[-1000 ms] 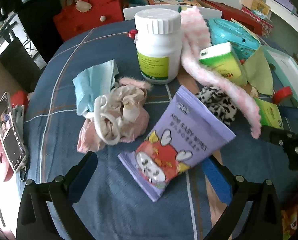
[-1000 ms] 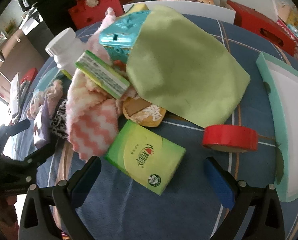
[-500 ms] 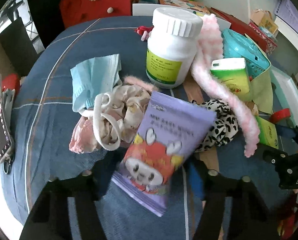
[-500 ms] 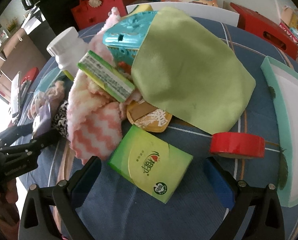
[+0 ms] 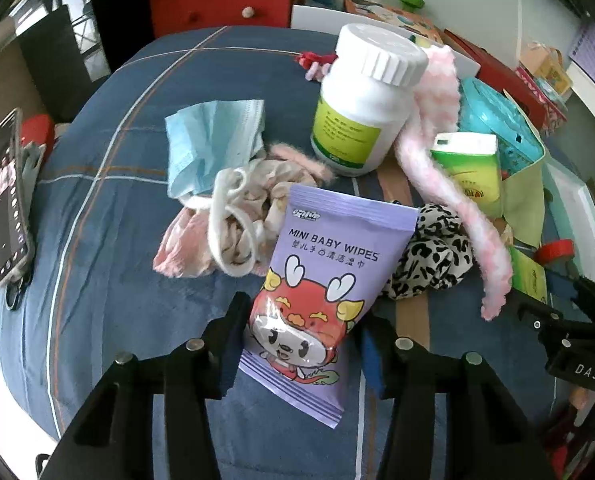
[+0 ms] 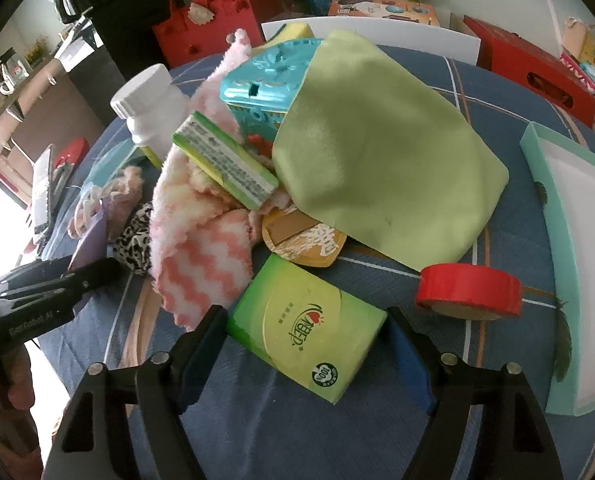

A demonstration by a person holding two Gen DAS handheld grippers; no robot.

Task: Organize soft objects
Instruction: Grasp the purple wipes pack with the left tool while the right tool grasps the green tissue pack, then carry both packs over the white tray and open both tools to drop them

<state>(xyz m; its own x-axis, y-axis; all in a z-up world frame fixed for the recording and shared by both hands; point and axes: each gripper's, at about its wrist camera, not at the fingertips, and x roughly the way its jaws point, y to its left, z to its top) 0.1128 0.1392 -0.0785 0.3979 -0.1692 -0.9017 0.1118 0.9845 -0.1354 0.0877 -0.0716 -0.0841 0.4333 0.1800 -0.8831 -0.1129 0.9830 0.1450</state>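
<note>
L wrist view: left gripper has its fingers pressed to both sides of the purple baby wipes pack, low on blue tablecloth beside leopard scrunchie. R wrist view: right gripper is narrowed around green tissue pack; contact at right finger unclear, red tape roll nearby.

Glossy plastic wipes pkt, fuzzy towel

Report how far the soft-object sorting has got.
Nothing looks sorted yet. In hand: the left gripper has closed on the purple baby-wipes pack, and the right gripper brackets the green tissue pack. Left: blue face mask, pink fluffy towel, green cloth, all still heaped.
</note>
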